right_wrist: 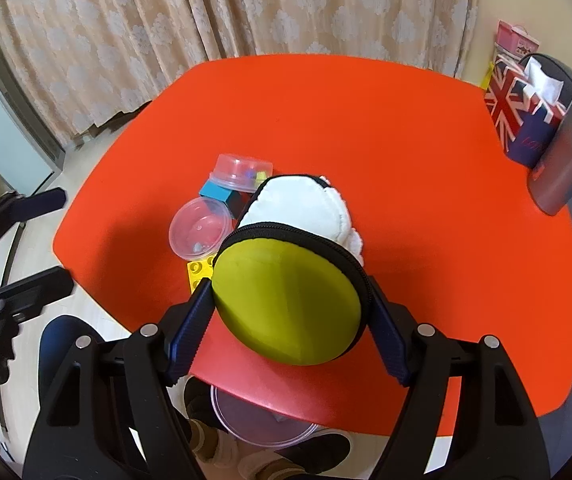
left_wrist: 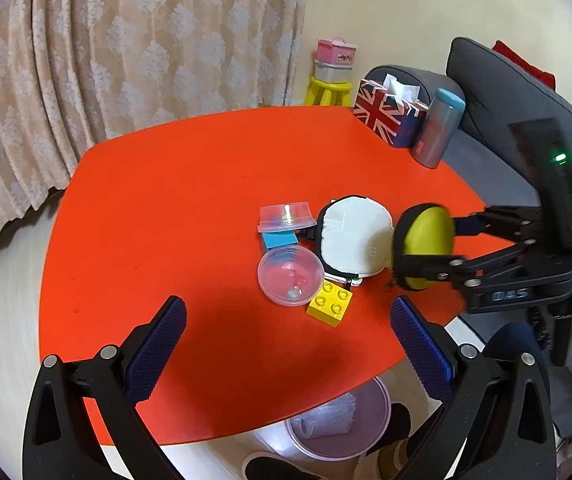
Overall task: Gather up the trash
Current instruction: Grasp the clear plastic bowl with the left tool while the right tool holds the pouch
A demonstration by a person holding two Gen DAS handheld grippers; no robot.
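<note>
An orange-red table (left_wrist: pixel 174 208) fills both wrist views, with a patterned beige curtain (left_wrist: pixel 126 40) behind it.

The right gripper (right_wrist: pixel 289 308) has its two blue-padded fingers (right_wrist: pixel 190 332) pressed against opposite sides of one round yellow-green zip pouch (right_wrist: pixel 286 300) with a black zipper edge. The pouch sits between the pads and appears raised off the table, though its far edge overlaps a white pouch, so contact there cannot be ruled out. The left wrist view shows the same hold from the side, pouch (left_wrist: pixel 429 252) clamped in the right gripper (left_wrist: pixel 425 248).

The left gripper (left_wrist: pixel 287 344) hangs above the near part of the table with its two fingers spread wide and nothing between them.

One cluster of things lies near the middle of the table:
- One white padded pouch (left_wrist: pixel 351 236) with a black edge, just beside the yellow-green one.
- Two clear plastic tubs: one upside down (left_wrist: pixel 286 216), one upright and open (left_wrist: pixel 289 276).
- One blue block (left_wrist: pixel 280 239) between the two tubs.
- One yellow studded building brick (left_wrist: pixel 330 303) touching the open tub.

At the far right corner stand one Union Jack tissue box (left_wrist: pixel 385 118) and one grey flask with a teal cap (left_wrist: pixel 439 128), side by side.

Under the near table edge, on the floor, sits one clear round bin (left_wrist: pixel 339 420) holding crumpled white material. Beside it are a person's feet in dark shoes (left_wrist: pixel 270 470).
</note>
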